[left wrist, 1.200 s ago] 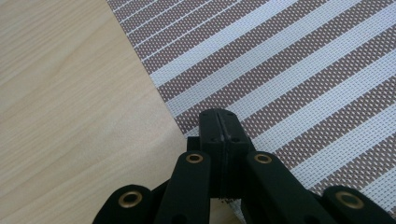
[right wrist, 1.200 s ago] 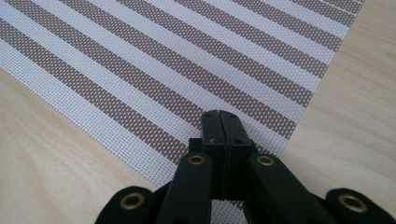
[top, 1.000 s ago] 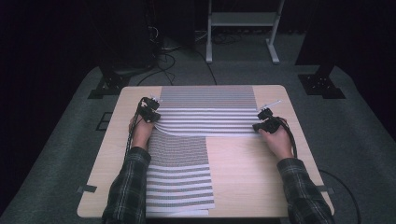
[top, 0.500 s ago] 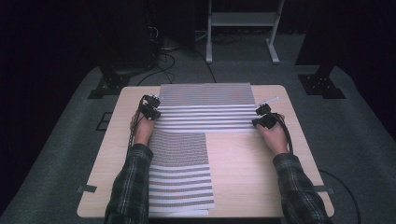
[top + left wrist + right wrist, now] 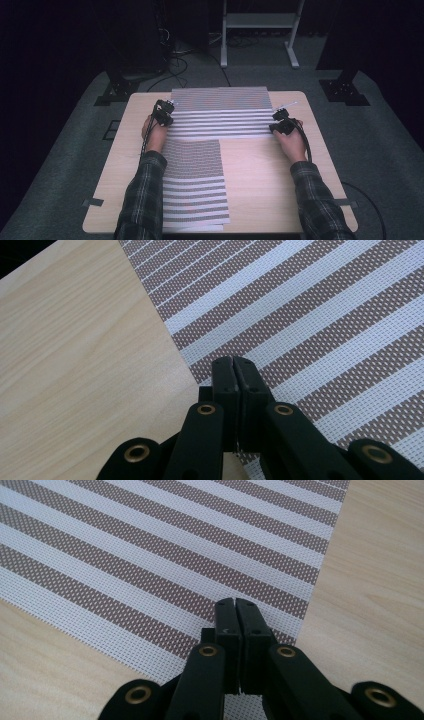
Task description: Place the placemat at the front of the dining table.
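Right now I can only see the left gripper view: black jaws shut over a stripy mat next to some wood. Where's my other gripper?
Observer: The right gripper is at the other end of the same far mat, by its near right corner, and its jaws are shut too.
Operator: Is that the only mat?
Observer: No. A second striped mat lies lengthwise nearer the person, on the left side of the table.
Operator: Do the two mats touch?
Observer: In the high view the second mat's far edge meets the far mat's near edge. I can't tell whether they overlap.
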The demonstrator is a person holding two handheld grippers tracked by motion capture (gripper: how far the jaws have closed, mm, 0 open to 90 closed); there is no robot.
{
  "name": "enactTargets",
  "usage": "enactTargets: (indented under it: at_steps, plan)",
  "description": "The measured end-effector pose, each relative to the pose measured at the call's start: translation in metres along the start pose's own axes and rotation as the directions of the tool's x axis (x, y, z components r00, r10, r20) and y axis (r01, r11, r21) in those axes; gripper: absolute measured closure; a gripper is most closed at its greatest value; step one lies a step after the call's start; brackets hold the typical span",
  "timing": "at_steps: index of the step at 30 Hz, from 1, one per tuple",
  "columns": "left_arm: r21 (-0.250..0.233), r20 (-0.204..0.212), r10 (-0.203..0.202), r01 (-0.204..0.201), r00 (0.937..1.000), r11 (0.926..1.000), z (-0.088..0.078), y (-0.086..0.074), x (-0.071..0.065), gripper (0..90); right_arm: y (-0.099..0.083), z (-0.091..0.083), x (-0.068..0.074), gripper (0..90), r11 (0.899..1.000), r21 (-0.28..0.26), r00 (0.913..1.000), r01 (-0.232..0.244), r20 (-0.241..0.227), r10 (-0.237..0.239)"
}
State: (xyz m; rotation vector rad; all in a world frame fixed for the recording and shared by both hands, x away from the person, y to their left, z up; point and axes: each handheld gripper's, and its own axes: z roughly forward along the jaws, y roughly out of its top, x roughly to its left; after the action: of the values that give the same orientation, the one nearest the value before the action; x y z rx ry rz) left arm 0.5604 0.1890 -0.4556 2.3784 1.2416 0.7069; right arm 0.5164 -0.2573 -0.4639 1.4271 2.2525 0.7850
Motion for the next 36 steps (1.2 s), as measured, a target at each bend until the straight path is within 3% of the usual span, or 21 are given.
enactTargets:
  at_steps: [4,11,24,34,35,36]
  plan:
    - [0.013,-0.021,0.022,-0.022,0.9995,0.9997,0.001,0.003,-0.003,89.3,0.000,0.000,0.000,88.3,1.000,-0.008,1.0000,-0.002,0.001,0.002]
    - [0.006,-0.014,0.008,-0.008,0.9999,1.0000,0.001,0.002,-0.001,89.4,-0.002,-0.002,0.001,89.0,1.000,0.001,1.0000,-0.002,-0.006,0.002]
    - [0.017,-0.027,0.017,-0.017,0.9995,0.9997,0.001,0.003,-0.004,90.0,-0.006,-0.006,0.004,89.2,1.000,0.014,0.9997,0.009,-0.022,-0.009]
    - [0.022,-0.035,0.023,-0.022,0.9991,0.9995,0.000,0.003,-0.005,90.0,-0.014,-0.010,0.002,89.4,1.000,0.001,0.9976,-0.017,-0.068,0.017]
    - [0.022,-0.032,0.019,-0.019,0.9993,0.9996,0.000,0.003,-0.005,90.0,-0.013,-0.010,0.002,88.6,1.000,0.002,0.9973,-0.017,-0.071,0.017]
    - [0.018,-0.035,0.013,-0.012,0.9993,0.9998,0.000,0.002,-0.004,85.6,-0.013,-0.011,0.002,71.6,1.000,0.001,0.9964,-0.018,-0.083,0.018]
